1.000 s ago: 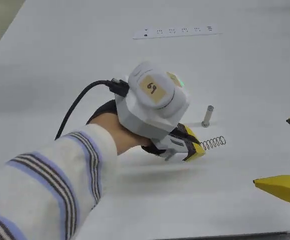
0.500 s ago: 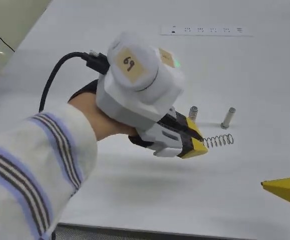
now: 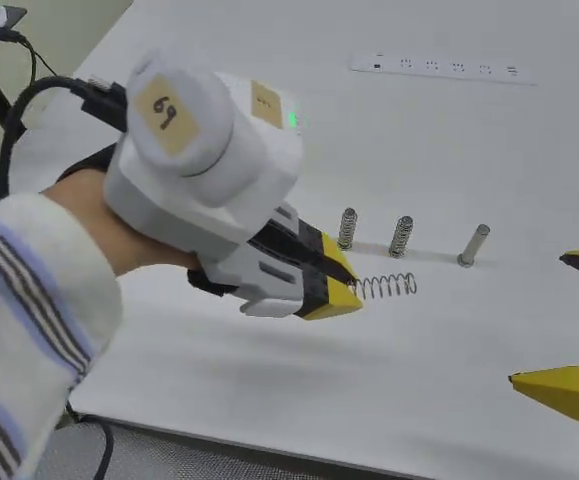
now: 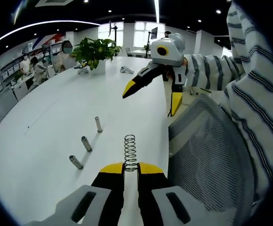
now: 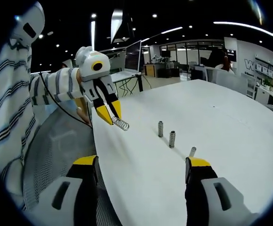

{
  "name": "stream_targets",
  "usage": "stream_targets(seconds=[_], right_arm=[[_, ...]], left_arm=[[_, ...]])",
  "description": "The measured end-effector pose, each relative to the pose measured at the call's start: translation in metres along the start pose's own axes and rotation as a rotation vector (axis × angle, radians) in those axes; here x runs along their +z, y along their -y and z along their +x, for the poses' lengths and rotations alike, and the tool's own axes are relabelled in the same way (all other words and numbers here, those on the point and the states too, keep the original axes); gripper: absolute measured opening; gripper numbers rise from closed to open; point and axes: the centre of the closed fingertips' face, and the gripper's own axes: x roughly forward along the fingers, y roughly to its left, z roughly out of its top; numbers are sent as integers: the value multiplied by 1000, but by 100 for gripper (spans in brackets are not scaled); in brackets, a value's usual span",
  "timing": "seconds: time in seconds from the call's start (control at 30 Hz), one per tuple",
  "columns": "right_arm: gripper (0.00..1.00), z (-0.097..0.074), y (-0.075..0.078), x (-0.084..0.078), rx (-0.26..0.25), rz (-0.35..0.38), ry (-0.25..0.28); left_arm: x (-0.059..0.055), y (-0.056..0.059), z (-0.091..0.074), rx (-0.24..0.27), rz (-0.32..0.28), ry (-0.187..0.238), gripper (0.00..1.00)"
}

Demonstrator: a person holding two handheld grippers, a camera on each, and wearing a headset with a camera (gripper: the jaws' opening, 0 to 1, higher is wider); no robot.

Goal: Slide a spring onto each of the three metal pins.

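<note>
Near tabletop [image 3: 299, 400] front edge, L tool [image 3: 341, 287] clamps loose spring [image 3: 387, 286]; 2 pins [image 3: 347, 229] done w/ springs, 3rd pin [image 3: 474, 245] bare; R tool [image 3: 536, 318] gapes, empty.

Head view looks down; opposed gripper views share the pins [image 3: 474, 244].

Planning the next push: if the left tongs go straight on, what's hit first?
Likely nothing near: its spring leads over open table, the bare pin off left; the right gripper lies farther on.
</note>
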Motion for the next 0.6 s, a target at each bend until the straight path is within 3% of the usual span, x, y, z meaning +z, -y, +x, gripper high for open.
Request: stream_targets(seconds=[0.1,0.27,0.43,0.6], right_arm=[[65,5,-6,5,51,-32,0],[63,16,-13,12,94,-64,-9],[59,26,-22,20,147,-93,-5],[56,34,-31,20,197,-121,-15]], left_arm=[[-8,2,-8,8,-14,-4,3],[-19,4,-15,28,-39,-12,3],[-21,8,-18,37,-48,4,3],[-25,12,-19,18,-17,-21,3]])
